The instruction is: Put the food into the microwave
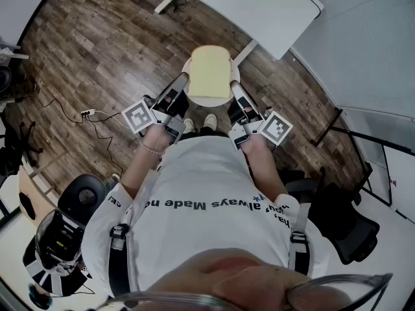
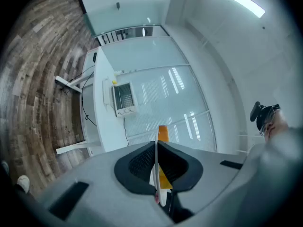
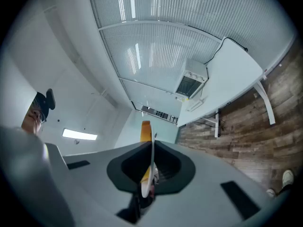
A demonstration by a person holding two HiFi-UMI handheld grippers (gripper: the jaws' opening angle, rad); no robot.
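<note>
A pale yellow slice of food point(image 1: 209, 71) lies on a round white plate point(image 1: 211, 99) that I carry in front of me above the wooden floor. My left gripper point(image 1: 179, 88) is shut on the plate's left rim and my right gripper point(image 1: 235, 91) on its right rim. In the left gripper view the plate point(image 2: 156, 167) shows edge-on between the jaws of the left gripper point(image 2: 157, 174), with the food point(image 2: 163, 133) beyond. The right gripper point(image 3: 150, 169) likewise clamps the plate point(image 3: 151, 156), food point(image 3: 145, 130) beside it. The microwave point(image 2: 124, 99) point(image 3: 190, 84) stands on a white table ahead.
The white table point(image 1: 259, 8) point(image 2: 102, 124) point(image 3: 233, 72) stands on metal legs against a glass wall. A cable and power strip point(image 1: 89, 113) lie on the floor at left. Office chairs point(image 1: 81, 196) point(image 1: 340, 222) are behind me on both sides.
</note>
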